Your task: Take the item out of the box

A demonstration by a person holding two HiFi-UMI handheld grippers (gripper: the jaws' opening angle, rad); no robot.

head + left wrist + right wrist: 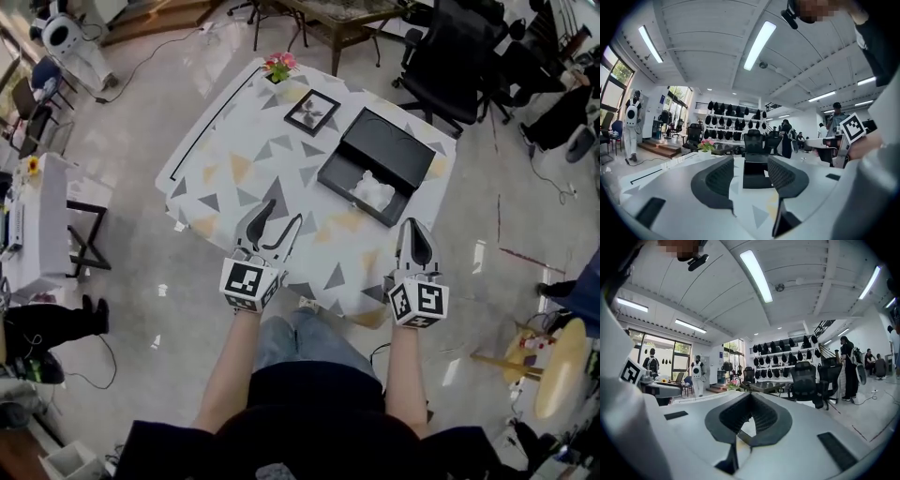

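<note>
A black box (349, 169) lies open on the patterned tablecloth, right of the table's middle. A crumpled white item (373, 190) rests in its near end. My left gripper (277, 231) hovers over the table's near edge, jaws open and empty, well short of the box. In the left gripper view the box (754, 169) shows straight ahead between the spread jaws of the left gripper (750, 164). My right gripper (415, 236) hangs at the near right edge, just in front of the box, jaws shut on nothing. In the right gripper view the right gripper (749, 401) has its tips together.
A pot of pink flowers (279, 66) stands at the table's far edge, with a black-framed square picture (312, 112) near it. A black office chair (450, 56) stands behind the table, and a round wooden stool (561, 367) stands on the floor at right.
</note>
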